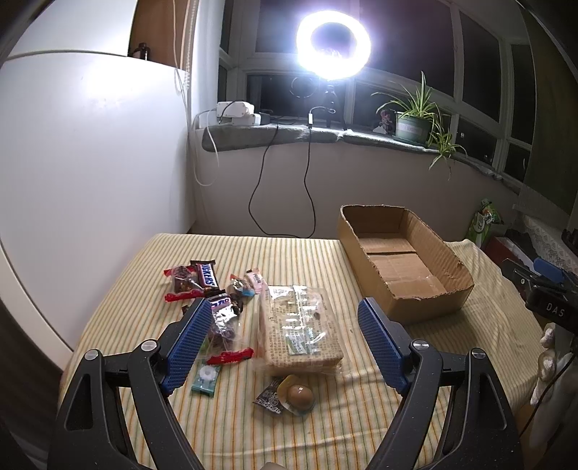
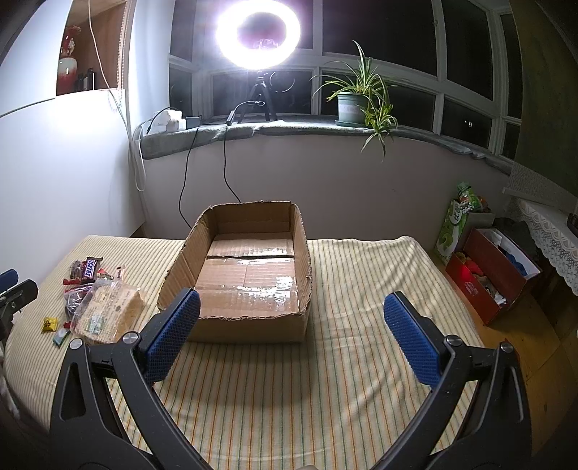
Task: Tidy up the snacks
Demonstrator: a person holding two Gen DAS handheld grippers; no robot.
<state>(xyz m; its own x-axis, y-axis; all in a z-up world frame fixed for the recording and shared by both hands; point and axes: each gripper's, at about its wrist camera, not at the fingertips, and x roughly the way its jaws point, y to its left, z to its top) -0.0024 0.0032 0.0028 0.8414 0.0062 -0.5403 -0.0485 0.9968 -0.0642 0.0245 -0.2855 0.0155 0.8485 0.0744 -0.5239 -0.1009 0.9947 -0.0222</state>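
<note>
Several snacks lie on the striped tablecloth [image 1: 234, 426]: a clear bag of crackers [image 1: 300, 325], a Snickers bar [image 1: 207, 273], red-ended candy bags [image 1: 180, 285], a small teal packet [image 1: 206, 377] and a wrapped round brown sweet [image 1: 298, 396]. My left gripper [image 1: 285, 314] hovers open above the cracker bag, nothing between its blue pads. An empty cardboard box [image 1: 401, 260] stands to the right. In the right wrist view the box [image 2: 245, 274] sits straight ahead, and my right gripper [image 2: 290, 307] hangs open just before its near wall. The snack pile [image 2: 97, 303] lies left of the box.
A white wall closes the left side. Behind the table runs a windowsill with a bright ring light [image 2: 258, 34], cables and a potted plant [image 2: 356, 103]. On the floor at right stand a red box [image 2: 491, 274] and a green bag [image 2: 457, 224].
</note>
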